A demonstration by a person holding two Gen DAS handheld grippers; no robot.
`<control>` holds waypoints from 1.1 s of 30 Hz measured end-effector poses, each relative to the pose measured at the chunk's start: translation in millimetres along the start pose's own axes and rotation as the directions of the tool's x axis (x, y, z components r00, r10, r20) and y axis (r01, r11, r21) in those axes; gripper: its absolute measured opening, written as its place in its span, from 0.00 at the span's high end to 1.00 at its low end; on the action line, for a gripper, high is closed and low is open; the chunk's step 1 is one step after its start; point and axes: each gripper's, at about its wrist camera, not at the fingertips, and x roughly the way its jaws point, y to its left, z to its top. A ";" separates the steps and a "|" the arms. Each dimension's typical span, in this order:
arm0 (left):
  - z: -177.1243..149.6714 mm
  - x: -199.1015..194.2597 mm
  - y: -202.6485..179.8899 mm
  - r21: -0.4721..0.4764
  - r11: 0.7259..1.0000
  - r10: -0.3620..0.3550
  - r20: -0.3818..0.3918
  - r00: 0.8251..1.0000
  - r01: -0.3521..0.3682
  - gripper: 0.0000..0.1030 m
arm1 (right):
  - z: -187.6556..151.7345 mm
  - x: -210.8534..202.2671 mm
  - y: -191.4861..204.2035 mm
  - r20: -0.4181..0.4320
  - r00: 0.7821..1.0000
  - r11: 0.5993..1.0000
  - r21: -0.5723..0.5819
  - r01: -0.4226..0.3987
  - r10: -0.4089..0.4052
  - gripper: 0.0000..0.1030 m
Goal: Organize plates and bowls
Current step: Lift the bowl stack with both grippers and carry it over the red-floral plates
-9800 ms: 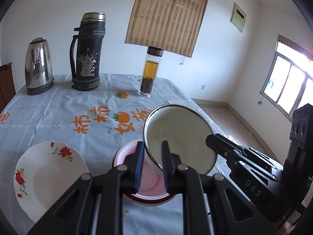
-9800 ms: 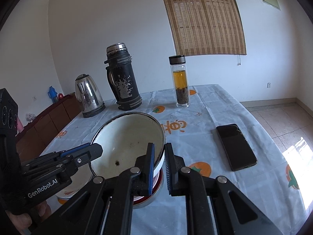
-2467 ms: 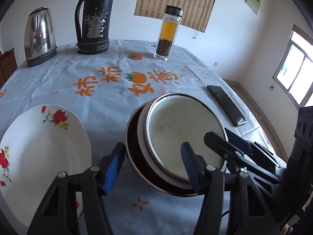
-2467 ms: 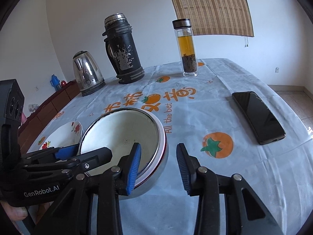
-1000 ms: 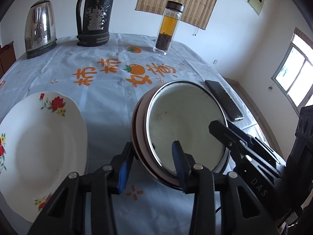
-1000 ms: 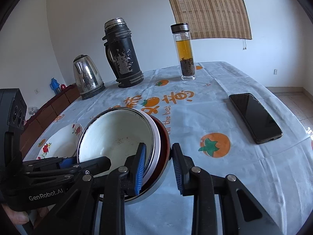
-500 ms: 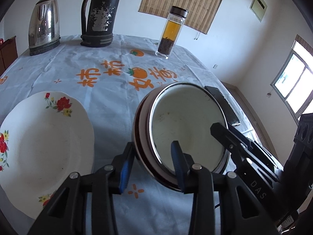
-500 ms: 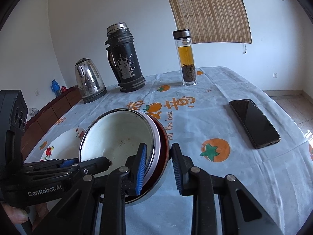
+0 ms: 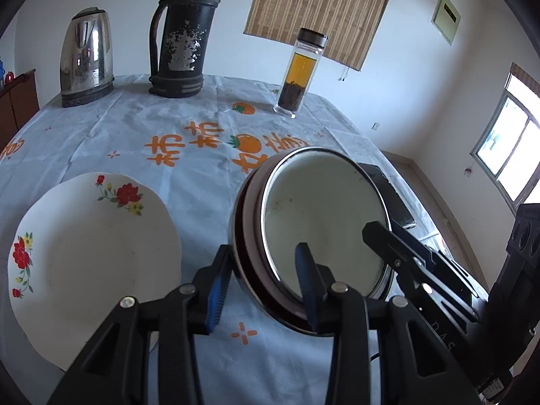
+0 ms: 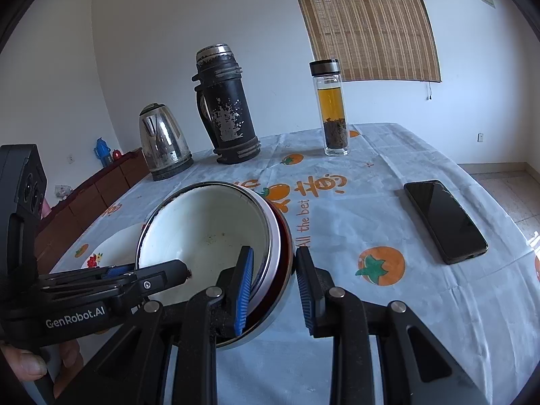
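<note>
Two grippers, left gripper (image 9: 261, 280) and right gripper (image 10: 275, 287), each clamp opposite rims of the nested bowls (image 9: 320, 216) at frame centre, so I judge both should rise evenly toward the floral plate (image 9: 87, 246) at lower left.

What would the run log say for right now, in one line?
left gripper: shut on bowls rim | right gripper: shut on opposite rim | bowls: nested, tilted | plate: on table, untouched

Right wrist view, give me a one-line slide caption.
Both grippers, right and left, clamp opposite rims of the nested bowls above the tablecloth.
</note>
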 end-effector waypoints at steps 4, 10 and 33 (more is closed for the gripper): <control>1.3 -3.7 0.7 -0.002 1.000 0.004 0.016 1.000 -0.004 0.64 | 0.0 -2.8 1.0 0.012 1.000 1.000 -0.003 -0.007 0.007 0.73; 1.7 -7.1 4.1 -0.014 1.000 0.003 0.027 1.000 -0.003 0.64 | 1.5 -4.1 5.7 0.022 1.000 1.000 -0.009 -0.011 0.011 0.73; 2.4 -31.2 20.4 -0.041 0.999 0.038 0.114 0.993 -0.034 0.66 | 4.8 -10.8 33.0 0.061 0.998 0.999 -0.046 -0.024 0.027 0.73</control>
